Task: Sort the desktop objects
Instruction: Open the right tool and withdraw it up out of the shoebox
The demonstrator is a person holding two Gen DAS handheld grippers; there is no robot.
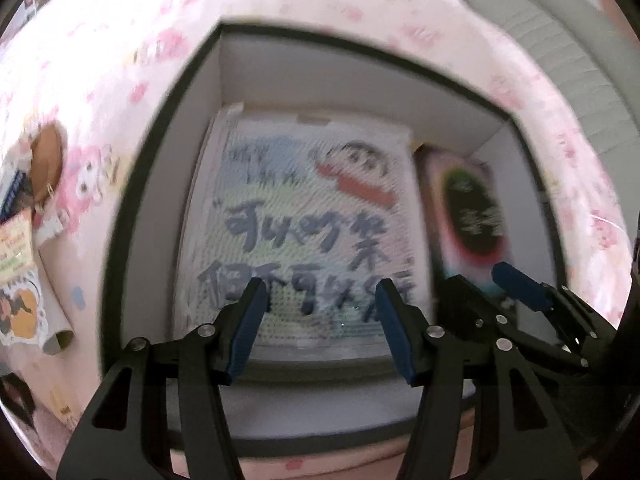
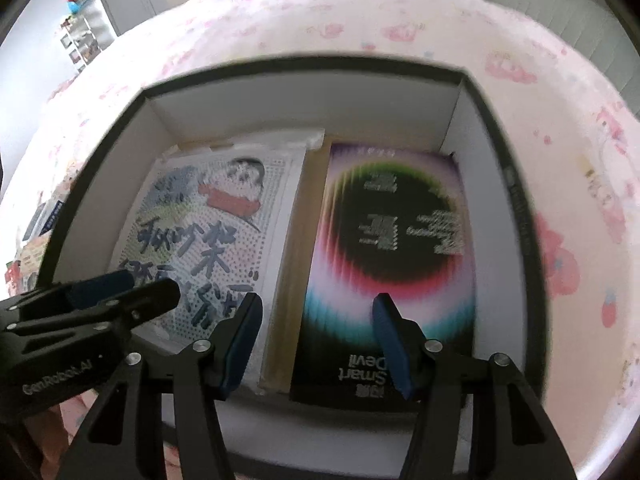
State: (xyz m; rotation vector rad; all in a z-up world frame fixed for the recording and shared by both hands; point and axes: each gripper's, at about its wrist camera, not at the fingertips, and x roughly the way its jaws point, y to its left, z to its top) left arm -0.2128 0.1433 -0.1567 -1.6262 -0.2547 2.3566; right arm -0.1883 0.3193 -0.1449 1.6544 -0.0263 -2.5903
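**Both claws over the box, nothing in either**

Hovering above the open box (image 1: pixel 120 216), dark-rimmed, white inside, sitting on a pink patterned cloth (image 1: pixel 132 48). Left claw (image 1: pixel 320 304) spread wide over the cartoon-printed pad (image 1: pixel 304 216), pads clear of it, empty. Right claw (image 2: pixel 318 320) likewise apart and empty, hanging above the black book (image 2: pixel 396 240) with the rainbow ring. Pad on the left side of the box, book on the right, lying flat side by side (a thin tan strip showing between them, hard to say what). More bits waiting outside on the cloth: small cards and stickers (image 1: pixel 20 256) just off the box's left wall.

Looks like a between-items pause. Best to lift straight up and clear the rim before swinging out toward the loose cards. For those flat cards: come in low and tilted, catch an edge rather than pressing down from above. Worth watching the two claws, close together here and easy to knock.
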